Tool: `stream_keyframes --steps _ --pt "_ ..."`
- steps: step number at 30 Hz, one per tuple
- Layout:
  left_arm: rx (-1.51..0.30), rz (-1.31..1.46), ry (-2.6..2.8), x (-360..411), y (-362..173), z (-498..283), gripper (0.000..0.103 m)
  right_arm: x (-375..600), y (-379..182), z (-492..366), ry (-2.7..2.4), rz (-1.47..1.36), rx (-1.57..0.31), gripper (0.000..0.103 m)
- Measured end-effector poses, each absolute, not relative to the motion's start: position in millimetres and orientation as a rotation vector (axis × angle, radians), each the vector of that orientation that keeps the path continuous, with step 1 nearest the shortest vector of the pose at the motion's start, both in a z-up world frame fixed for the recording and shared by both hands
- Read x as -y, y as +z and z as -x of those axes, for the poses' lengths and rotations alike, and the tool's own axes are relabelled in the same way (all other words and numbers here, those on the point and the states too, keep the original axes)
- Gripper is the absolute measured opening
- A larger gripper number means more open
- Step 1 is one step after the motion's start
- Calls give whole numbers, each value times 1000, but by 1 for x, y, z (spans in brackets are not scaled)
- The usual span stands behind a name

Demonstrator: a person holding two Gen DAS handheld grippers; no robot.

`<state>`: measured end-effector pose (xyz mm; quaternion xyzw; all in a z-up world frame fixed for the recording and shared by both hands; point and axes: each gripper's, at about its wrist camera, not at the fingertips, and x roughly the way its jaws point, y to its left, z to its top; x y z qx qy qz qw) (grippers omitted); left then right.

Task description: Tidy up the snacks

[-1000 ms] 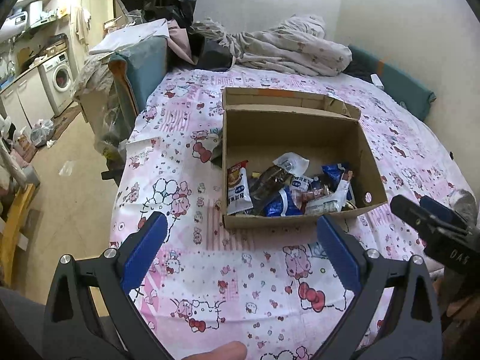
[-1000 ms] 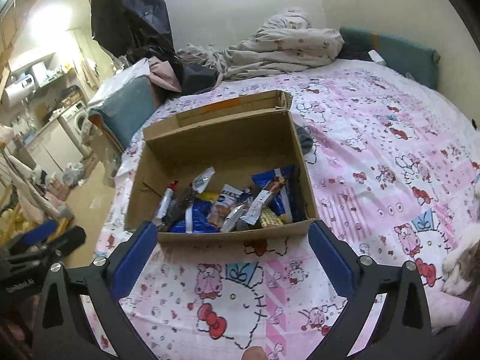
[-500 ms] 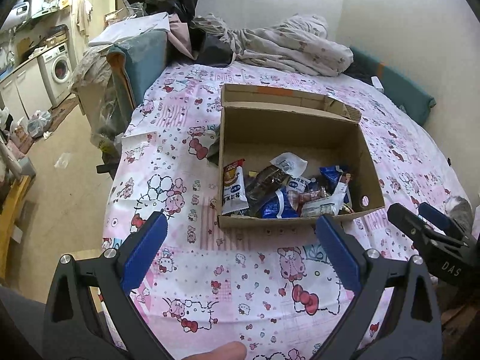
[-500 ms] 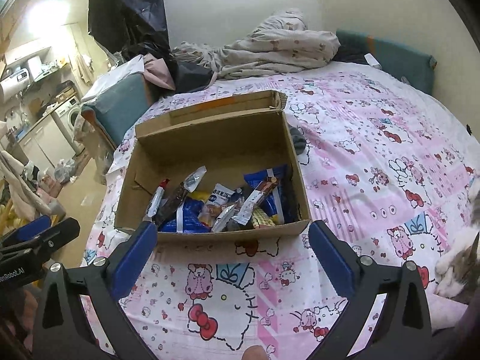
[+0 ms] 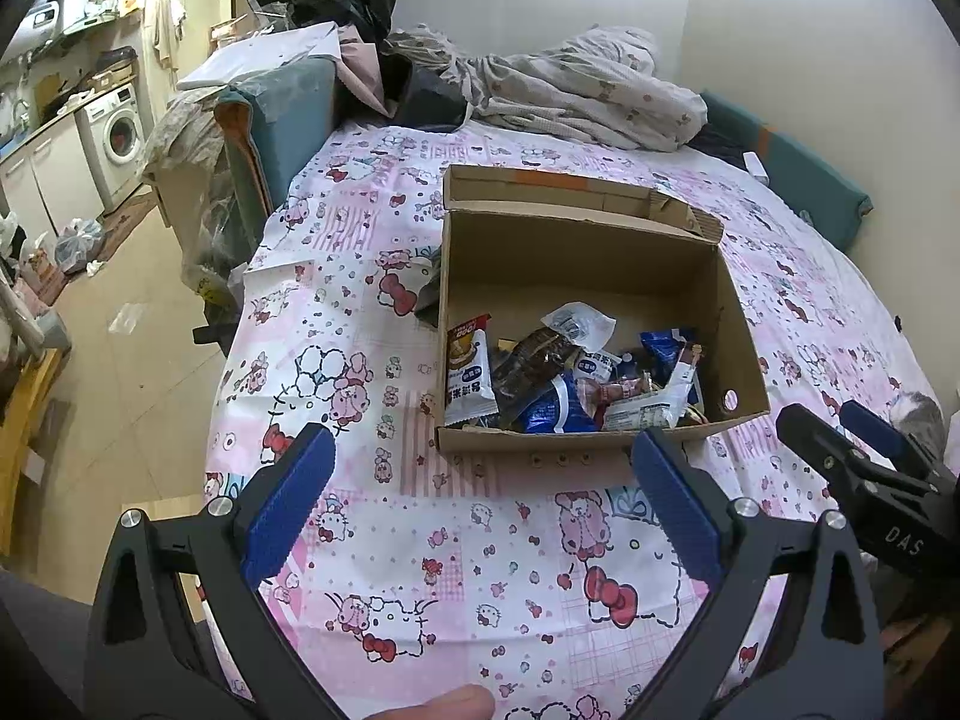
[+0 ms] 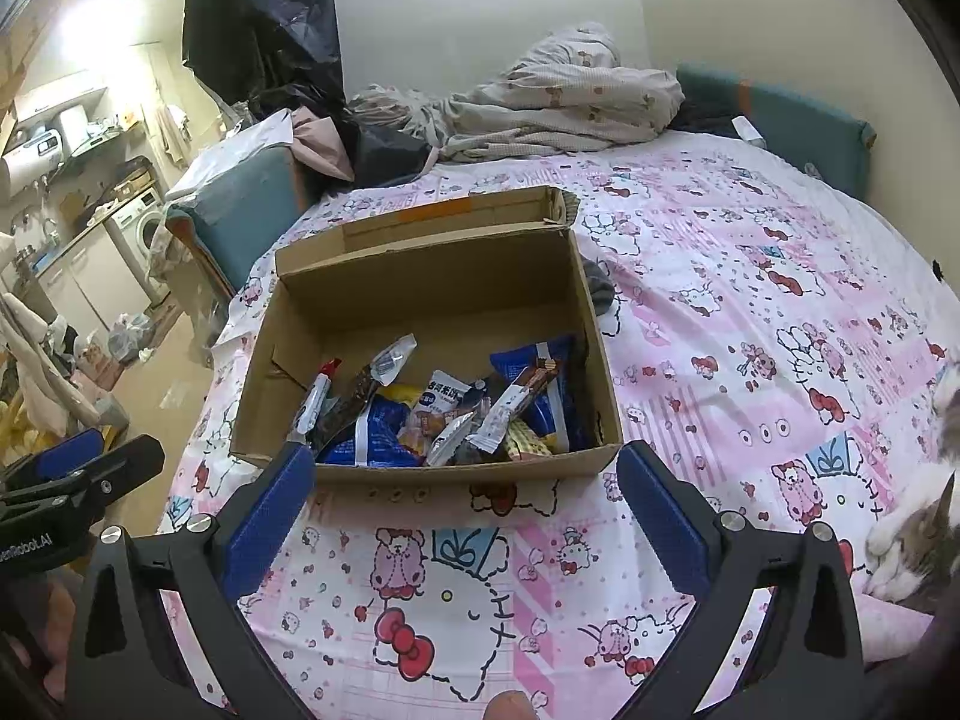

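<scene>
Cardboard forms the open brown box [image 5: 600,252], where the wrapped snacks [image 5: 570,378] are heaped against its near wall. Both blue-padded grippers, left [image 5: 480,510] and right [image 6: 465,501], have been drawn back slightly, spread wide and empty; none lie loose on the pink cartoon-print bedsheet [image 6: 750,312]; a crumpled quilt [image 6: 558,102] and washing machine [image 5: 120,132] are seen beyond.

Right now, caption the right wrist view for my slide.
Open right gripper faces a cardboard box of snack packets.

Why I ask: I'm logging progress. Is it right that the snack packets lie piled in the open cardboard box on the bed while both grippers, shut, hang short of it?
One thing is wrong: both the left gripper and the right gripper are open, as each wrist view shows. The snack packets do lie piled in the open cardboard box.
</scene>
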<state>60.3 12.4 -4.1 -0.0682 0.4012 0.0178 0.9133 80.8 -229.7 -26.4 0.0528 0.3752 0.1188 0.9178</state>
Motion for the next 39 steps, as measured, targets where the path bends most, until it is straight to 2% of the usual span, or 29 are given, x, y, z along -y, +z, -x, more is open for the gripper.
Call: stream_keyframes --steps 39 --pt "-842 169 46 -17 -3 -59 98 230 -30 -85 223 -90 -777 103"
